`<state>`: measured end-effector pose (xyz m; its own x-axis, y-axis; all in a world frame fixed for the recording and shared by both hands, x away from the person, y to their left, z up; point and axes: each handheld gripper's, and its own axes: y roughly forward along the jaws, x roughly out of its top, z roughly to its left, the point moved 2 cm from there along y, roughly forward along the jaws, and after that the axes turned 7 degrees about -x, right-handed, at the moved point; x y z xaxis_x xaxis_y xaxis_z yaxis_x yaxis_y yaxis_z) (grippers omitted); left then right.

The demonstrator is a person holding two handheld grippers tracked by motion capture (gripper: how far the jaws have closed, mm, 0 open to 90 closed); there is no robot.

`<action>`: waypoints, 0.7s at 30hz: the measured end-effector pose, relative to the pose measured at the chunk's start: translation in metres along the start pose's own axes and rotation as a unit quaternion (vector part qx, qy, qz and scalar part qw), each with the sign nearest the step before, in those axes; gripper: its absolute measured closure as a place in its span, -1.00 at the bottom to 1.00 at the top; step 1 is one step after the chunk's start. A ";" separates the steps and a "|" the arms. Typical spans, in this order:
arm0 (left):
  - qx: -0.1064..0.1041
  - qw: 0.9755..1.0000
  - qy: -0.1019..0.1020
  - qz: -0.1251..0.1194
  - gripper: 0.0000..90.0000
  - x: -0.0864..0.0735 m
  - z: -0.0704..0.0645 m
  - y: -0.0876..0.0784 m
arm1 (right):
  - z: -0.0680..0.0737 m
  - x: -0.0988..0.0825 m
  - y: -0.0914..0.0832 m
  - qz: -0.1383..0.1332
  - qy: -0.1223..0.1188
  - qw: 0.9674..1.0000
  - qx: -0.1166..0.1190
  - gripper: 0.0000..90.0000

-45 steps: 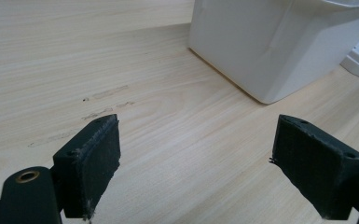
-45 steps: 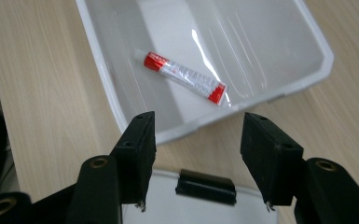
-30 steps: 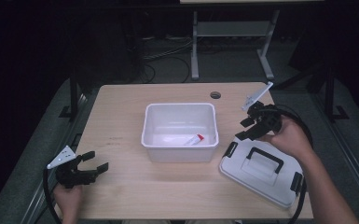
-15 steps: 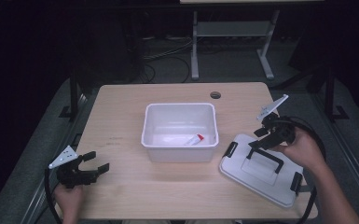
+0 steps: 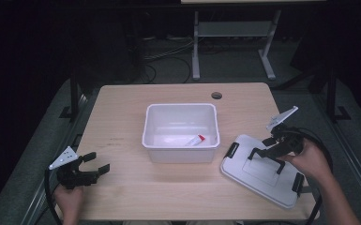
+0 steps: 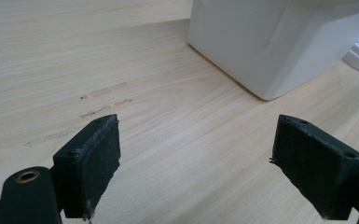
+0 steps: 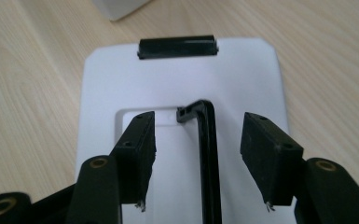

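A white lid (image 5: 262,180) with a black handle (image 5: 277,164) and black end clips lies flat on the table at the right. My right gripper (image 5: 267,154) hangs low over it and is open. In the right gripper view the raised handle (image 7: 208,154) stands between the two jaws of that gripper (image 7: 204,140), touched by neither, with one clip (image 7: 177,46) beyond. An open white tub (image 5: 180,112) sits mid-table with a small red-capped tube (image 5: 194,140) inside. My left gripper (image 5: 97,161) rests open near the front left edge, with bare wood between its jaws (image 6: 196,158).
The wooden table (image 5: 122,108) has a round cable hole (image 5: 216,95) at the back. The tub's corner (image 6: 270,42) rises ahead of the left gripper. A metal stand (image 5: 234,33) and cables lie on the dark floor behind.
My right gripper has moved from beside the tub out and down over the lid, and now straddles its handle. The left gripper has stayed put.
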<state>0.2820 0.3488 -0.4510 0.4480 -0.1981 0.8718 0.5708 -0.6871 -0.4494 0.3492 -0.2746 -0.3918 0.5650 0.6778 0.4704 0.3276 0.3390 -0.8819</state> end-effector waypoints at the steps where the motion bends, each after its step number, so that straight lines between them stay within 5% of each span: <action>1: 0.000 1.000 0.000 0.000 -0.68 0.000 0.000 0.000 | -0.001 -0.005 0.001 0.001 0.003 1.000 -0.001 0.02; 21: 0.000 1.000 -0.001 0.002 -0.68 -0.001 0.000 0.002 | -0.006 -0.036 0.010 -0.016 0.023 0.999 0.016 0.45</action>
<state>0.2824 0.3477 -0.4522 0.4525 -0.1993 0.8692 0.5690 -0.6860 -0.4535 0.3368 -0.2992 -0.4176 0.5896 0.6361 0.4978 0.3211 0.3809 -0.8671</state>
